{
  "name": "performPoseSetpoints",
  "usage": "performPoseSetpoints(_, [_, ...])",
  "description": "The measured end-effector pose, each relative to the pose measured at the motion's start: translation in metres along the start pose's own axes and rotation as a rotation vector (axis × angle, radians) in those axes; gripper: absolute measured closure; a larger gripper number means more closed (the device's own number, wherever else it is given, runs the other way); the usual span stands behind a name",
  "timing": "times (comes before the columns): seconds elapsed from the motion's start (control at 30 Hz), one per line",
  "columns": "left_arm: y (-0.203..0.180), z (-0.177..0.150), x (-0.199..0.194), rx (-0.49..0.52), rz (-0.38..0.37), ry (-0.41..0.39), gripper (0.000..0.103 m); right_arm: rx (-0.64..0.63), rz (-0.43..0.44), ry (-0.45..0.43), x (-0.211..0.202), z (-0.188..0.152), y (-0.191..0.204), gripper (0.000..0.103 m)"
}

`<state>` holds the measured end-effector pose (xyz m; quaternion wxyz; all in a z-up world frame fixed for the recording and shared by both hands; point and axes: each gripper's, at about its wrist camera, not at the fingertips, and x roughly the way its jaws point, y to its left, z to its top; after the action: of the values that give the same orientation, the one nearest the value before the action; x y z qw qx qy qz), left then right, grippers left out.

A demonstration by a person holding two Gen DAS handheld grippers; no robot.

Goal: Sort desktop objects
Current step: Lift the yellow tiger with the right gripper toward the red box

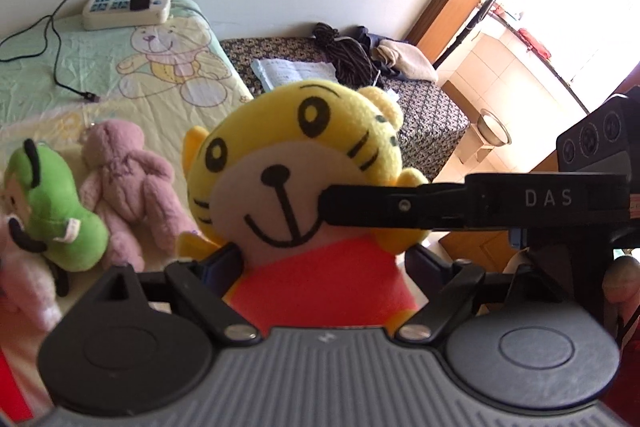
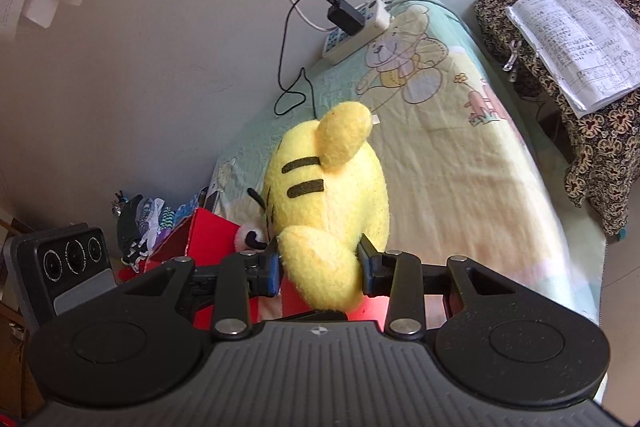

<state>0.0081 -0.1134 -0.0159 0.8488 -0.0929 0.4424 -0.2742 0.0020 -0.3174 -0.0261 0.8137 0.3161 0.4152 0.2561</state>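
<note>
A yellow tiger plush [image 1: 288, 155] in a red shirt is held up above the bed. My left gripper [image 1: 324, 263] is shut on its red body, with the face turned toward the camera. From the right, a black finger [image 1: 400, 205] of the right gripper crosses the tiger's cheek. In the right wrist view my right gripper [image 2: 320, 267] is shut on one yellow limb of the tiger plush [image 2: 328, 187], seen from the back of its head. A green plush [image 1: 60, 211], a mauve bear [image 1: 124, 179] and a pink plush [image 1: 24, 279] lie on the bedsheet [image 1: 100, 75] at the left.
A power strip [image 1: 128, 7] with a black charger and cable lies at the head of the bed by the wall. A patterned bench [image 1: 424, 111] carries papers [image 2: 576, 39] and clothes. A red box [image 2: 208, 231] sits low beside the bed.
</note>
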Motion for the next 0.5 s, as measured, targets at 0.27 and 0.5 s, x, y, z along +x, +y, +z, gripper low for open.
performPoseSetpoints(0.27, [0.038,-0.017,-0.089,-0.024,0.053,-0.140,0.016,-0.096,0.093,-0.009,0.027,-0.013,0.075,0.065])
performPoseSetpoints(0.5, [0.091,-0.027,-0.170,-0.015,0.084,-0.227,0.016,-0.158,0.143,-0.035,0.065,-0.031,0.155,0.065])
